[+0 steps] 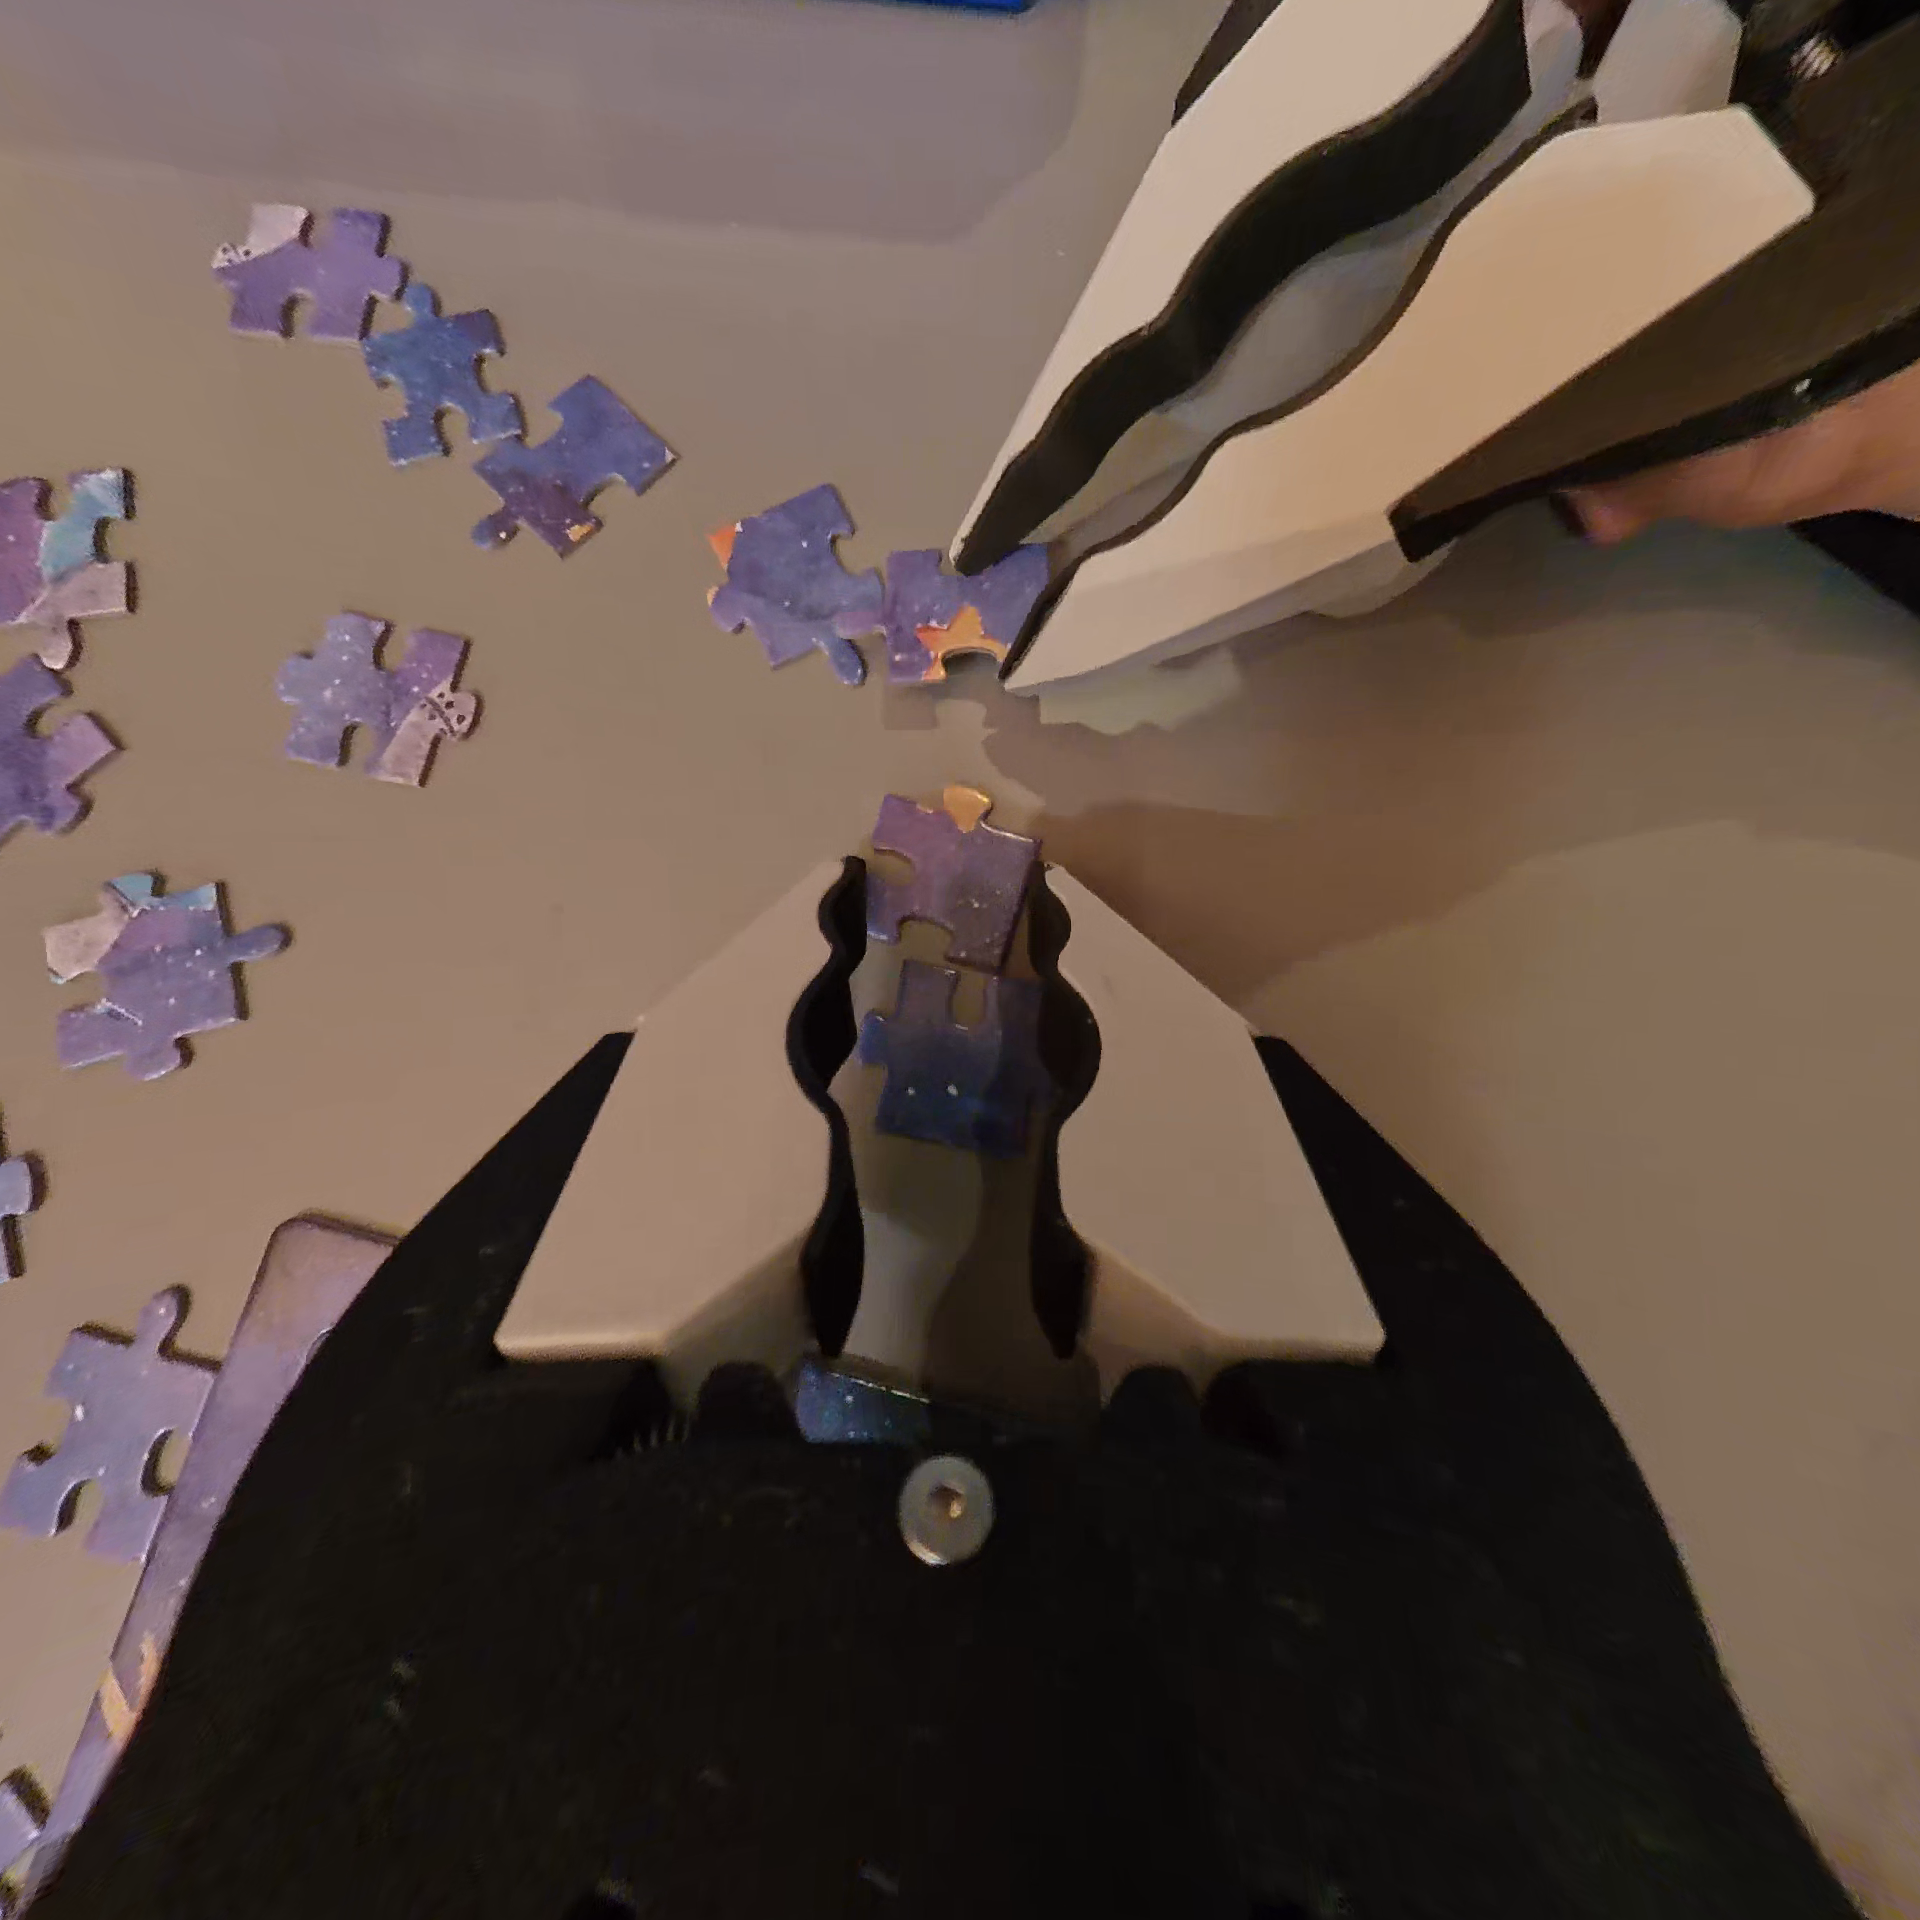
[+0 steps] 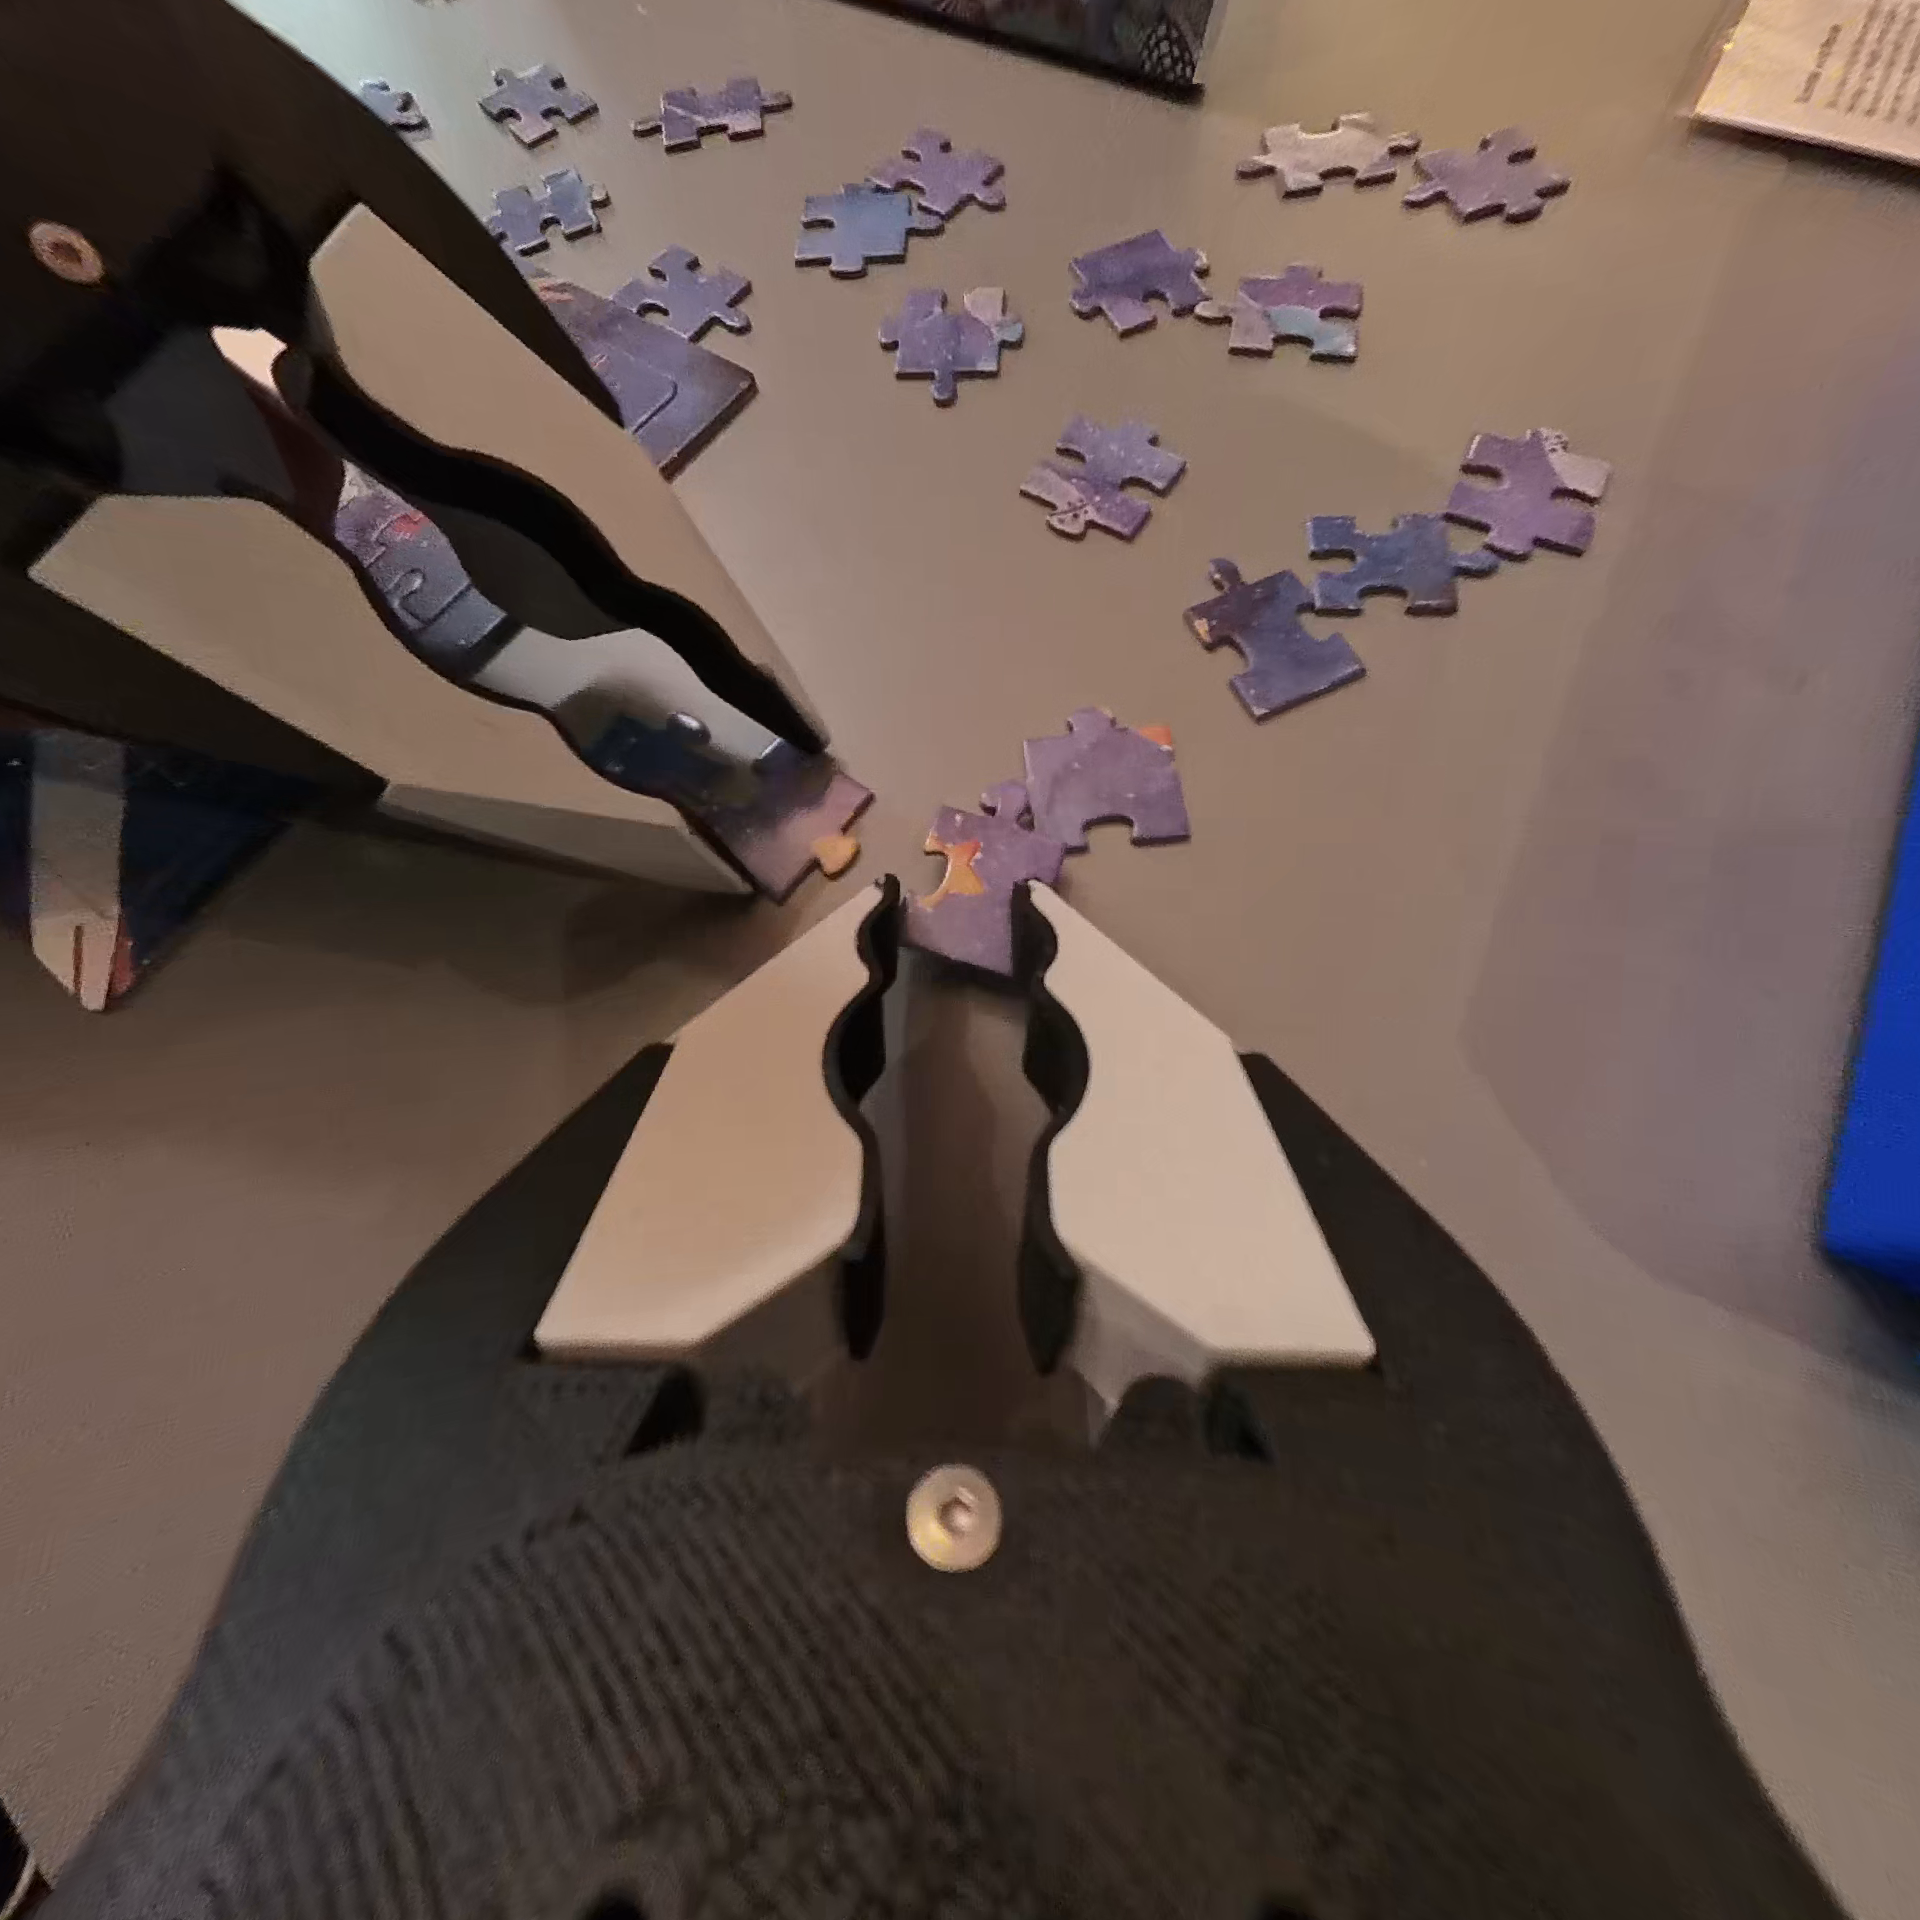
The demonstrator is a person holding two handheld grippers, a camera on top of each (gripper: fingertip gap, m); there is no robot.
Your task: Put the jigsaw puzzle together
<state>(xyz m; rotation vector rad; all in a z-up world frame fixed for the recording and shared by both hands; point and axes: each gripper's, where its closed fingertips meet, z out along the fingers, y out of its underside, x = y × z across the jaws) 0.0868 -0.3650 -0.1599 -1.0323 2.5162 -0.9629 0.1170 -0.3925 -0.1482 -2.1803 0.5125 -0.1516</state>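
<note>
My left gripper (image 1: 951,868) is shut on a purple puzzle piece with an orange tab (image 1: 951,883), held at the fingertips just above the grey table (image 1: 1455,935). A darker blue piece (image 1: 956,1060) lies below, between the fingers. My right gripper (image 2: 956,894) is shut on a purple piece with an orange mark and a notch (image 2: 971,894), also low over the table. The two held pieces face each other a short way apart, tab toward notch. The right gripper also shows in the left wrist view (image 1: 1003,613), and the left gripper in the right wrist view (image 2: 790,821). Another purple piece (image 2: 1107,774) lies against the right one's piece.
Several loose purple and blue pieces (image 1: 364,696) lie scattered on the table. A joined section of the puzzle (image 1: 229,1455) lies at the lower left. A blue object (image 2: 1870,1039), a printed sheet (image 2: 1818,83) and a dark box (image 2: 1091,31) sit at the edges. A hand (image 1: 1745,478) holds the right gripper. My hands' fingertips stand some 5 cm from each other.
</note>
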